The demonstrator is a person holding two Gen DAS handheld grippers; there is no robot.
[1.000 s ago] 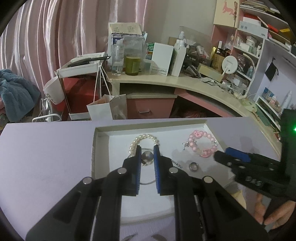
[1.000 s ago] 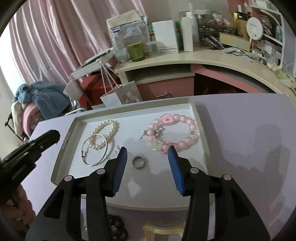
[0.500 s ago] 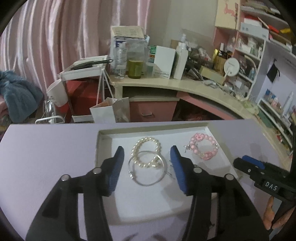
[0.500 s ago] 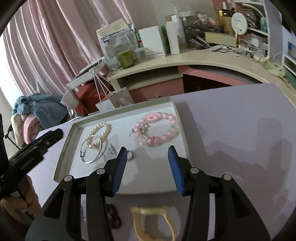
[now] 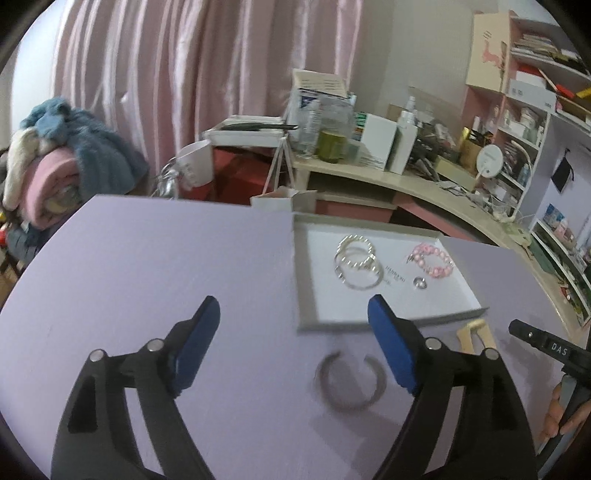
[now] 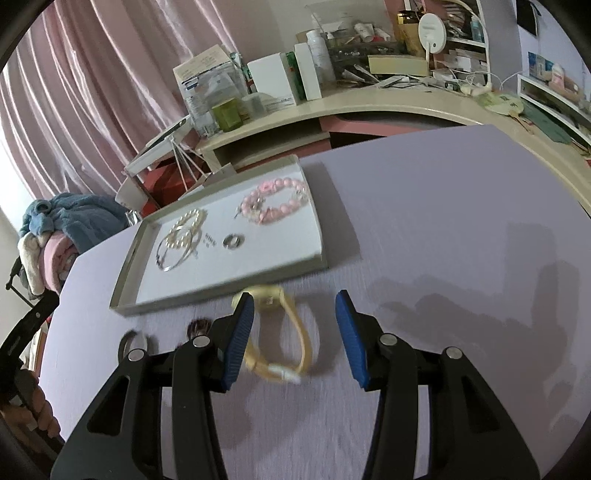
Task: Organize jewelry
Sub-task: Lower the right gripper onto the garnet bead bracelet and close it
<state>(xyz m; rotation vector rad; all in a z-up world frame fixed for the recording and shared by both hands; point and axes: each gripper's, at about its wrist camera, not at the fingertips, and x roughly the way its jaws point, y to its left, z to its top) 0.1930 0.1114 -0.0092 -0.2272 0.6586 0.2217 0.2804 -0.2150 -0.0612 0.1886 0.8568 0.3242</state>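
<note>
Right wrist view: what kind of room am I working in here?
Most likely a bedroom or dressing corner at home. Pink curtains hang behind, a curved vanity desk is crowded with bottles and boxes beside a round mirror, and folded blankets are piled at the left.

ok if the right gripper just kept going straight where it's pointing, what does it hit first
Most likely the yellow watch: it lies on the purple table right ahead of the open right gripper, partly behind its left finger. Beyond it sits the grey tray. Depth is hard to judge through the fisheye.
</note>
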